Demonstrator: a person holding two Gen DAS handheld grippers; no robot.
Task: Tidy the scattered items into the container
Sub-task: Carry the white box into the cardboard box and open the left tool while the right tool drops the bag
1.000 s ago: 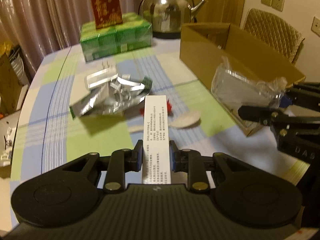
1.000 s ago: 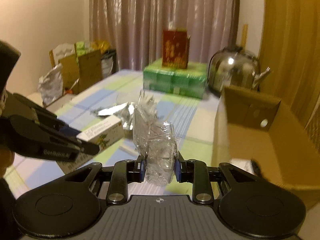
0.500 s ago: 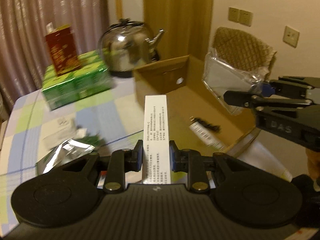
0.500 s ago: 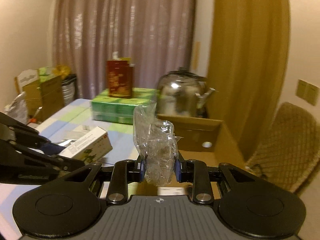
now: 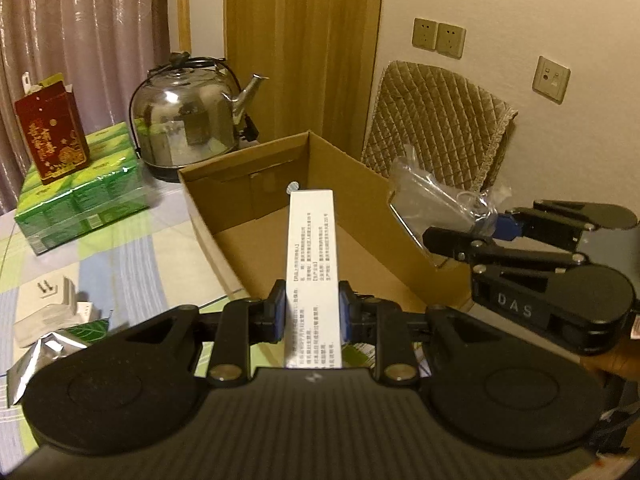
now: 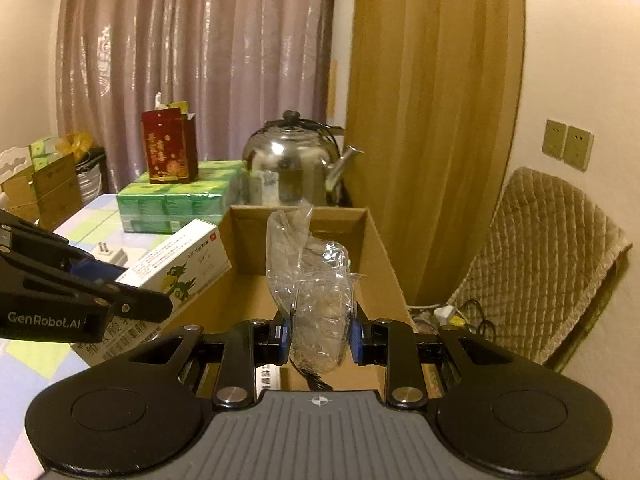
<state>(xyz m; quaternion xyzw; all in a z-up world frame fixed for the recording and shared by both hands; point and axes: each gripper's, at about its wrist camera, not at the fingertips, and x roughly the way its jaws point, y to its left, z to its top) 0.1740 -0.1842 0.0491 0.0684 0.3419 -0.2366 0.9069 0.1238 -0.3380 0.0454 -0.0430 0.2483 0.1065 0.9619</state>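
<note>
My left gripper (image 5: 313,312) is shut on a long white box (image 5: 313,264) printed with small text, and holds it over the near wall of the open cardboard box (image 5: 248,232). In the right wrist view that white box (image 6: 176,264) shows a green cartoon print, with the left gripper (image 6: 132,300) at the left edge. My right gripper (image 6: 320,336) is shut on a crumpled clear plastic bag (image 6: 312,276) above the cardboard box (image 6: 384,264). From the left wrist view the bag (image 5: 436,204) hangs at the carton's right rim, pinched by the right gripper (image 5: 476,228).
A steel kettle (image 5: 188,120) stands behind the carton. A red carton (image 5: 52,136) sits on a green shrink-wrapped pack (image 5: 84,200). A silver foil wrapper (image 5: 44,356) and a white plug adapter (image 5: 52,292) lie on the checked tablecloth (image 5: 120,256). A padded chair (image 5: 436,124) is beyond the table.
Both grippers have swung right from above the scattered items to over the cardboard box, each keeping its hold. The foil wrapper has slid to the left edge of the left wrist view.
</note>
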